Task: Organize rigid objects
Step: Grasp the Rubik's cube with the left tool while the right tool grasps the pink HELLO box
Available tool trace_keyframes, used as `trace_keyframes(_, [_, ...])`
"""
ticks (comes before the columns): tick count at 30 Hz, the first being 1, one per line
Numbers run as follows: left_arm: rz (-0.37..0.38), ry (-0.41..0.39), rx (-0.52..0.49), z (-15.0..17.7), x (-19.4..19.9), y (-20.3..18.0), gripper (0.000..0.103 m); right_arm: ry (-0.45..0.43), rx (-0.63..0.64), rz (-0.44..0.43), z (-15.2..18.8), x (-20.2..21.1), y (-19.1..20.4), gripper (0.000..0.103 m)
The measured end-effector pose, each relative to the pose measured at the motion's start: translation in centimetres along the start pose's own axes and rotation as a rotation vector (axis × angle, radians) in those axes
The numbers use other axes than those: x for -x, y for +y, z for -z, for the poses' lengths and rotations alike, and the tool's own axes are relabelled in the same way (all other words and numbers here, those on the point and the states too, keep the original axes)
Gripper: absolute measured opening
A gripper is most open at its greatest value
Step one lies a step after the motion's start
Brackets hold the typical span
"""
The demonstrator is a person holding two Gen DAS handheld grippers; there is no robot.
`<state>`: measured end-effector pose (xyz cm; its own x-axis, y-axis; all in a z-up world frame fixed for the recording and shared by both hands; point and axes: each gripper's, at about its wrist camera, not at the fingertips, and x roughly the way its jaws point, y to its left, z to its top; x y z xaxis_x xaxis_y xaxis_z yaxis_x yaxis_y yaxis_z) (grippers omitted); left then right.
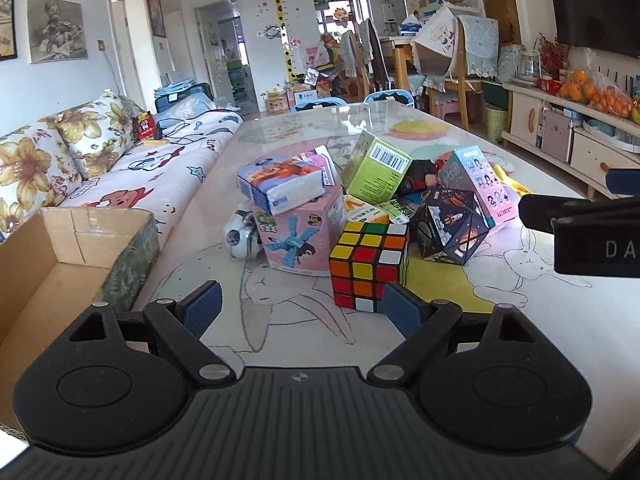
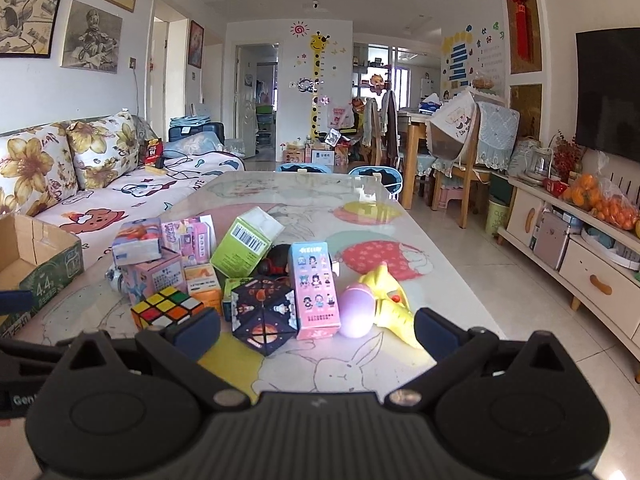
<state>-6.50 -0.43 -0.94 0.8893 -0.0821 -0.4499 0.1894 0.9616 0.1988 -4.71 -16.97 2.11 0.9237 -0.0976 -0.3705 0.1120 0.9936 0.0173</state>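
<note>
Fingers of the left gripper point(image 1: 301, 307) stand wide apart at lower centre of the left wrist view, holding nothing; the right-hand finger hides the lower corner of the Rubik's cube point(image 1: 369, 265), and whether they touch is unclear. The right gripper point(image 2: 317, 329) is also spread wide and empty, low above the tabletop point(image 2: 360, 364), with the black patterned cube point(image 2: 265, 314) and tall pink box point(image 2: 317, 292) just ahead. One cardboard box point(image 1: 60, 248), cut off at the left edge, sits beside the pile. One green box point(image 1: 378, 170) leans tilted in mid-frame. A small silver object point(image 1: 239, 238) is half hidden behind a pink carton point(image 1: 302, 236).
</note>
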Motion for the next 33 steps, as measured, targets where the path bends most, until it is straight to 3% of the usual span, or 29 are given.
trace_keyframes(7, [0.041, 0.012, -0.005, -0.5, -0.4, 0.5, 0.103, 0.017, -0.027, -0.034, -0.9, -3.1, -0.8, 0.100])
trace_keyframes(9, [0.053, 0.021, 0.004, -0.5, -0.4, 0.6, 0.103, 0.015, -0.029, -0.022, -1.4, -4.0, -1.1, 0.092])
trace_keyframes(16, [0.073, 0.090, 0.035, -1.0, -0.4, 1.1, 0.100, 0.036, -0.070, -0.028, -2.4, -7.2, -1.9, 0.083])
trace_keyframes(20, [0.086, 0.122, 0.040, -1.4, -0.3, 1.0, 0.096, 0.079, -0.126, -0.054, -2.7, -9.0, -2.6, 0.066])
trace_keyframes(23, [0.105, 0.128, 0.060, -1.3, -0.2, 1.0, 0.095, 0.095, -0.111, -0.046, -2.8, -9.9, -2.4, 0.062])
trace_keyframes(26, [0.129, 0.133, 0.069, -1.1, -0.1, 1.4, 0.091, 0.105, -0.097, -0.045, -2.7, -10.4, -2.1, 0.061])
trace_keyframes(28, [0.147, 0.134, 0.075, -1.2, -0.1, 1.5, 0.082, 0.115, -0.096, -0.040, -2.7, -10.8, -2.3, 0.055])
trace_keyframes(30, [0.160, 0.134, 0.074, -1.5, -0.5, 1.3, 0.074, 0.126, -0.110, -0.051, -2.6, -11.0, -2.5, 0.041])
trace_keyframes(33, [0.163, 0.132, 0.079, -1.3, -0.8, 1.1, 0.070, 0.129, -0.095, -0.042, -2.6, -11.0, -2.3, 0.037])
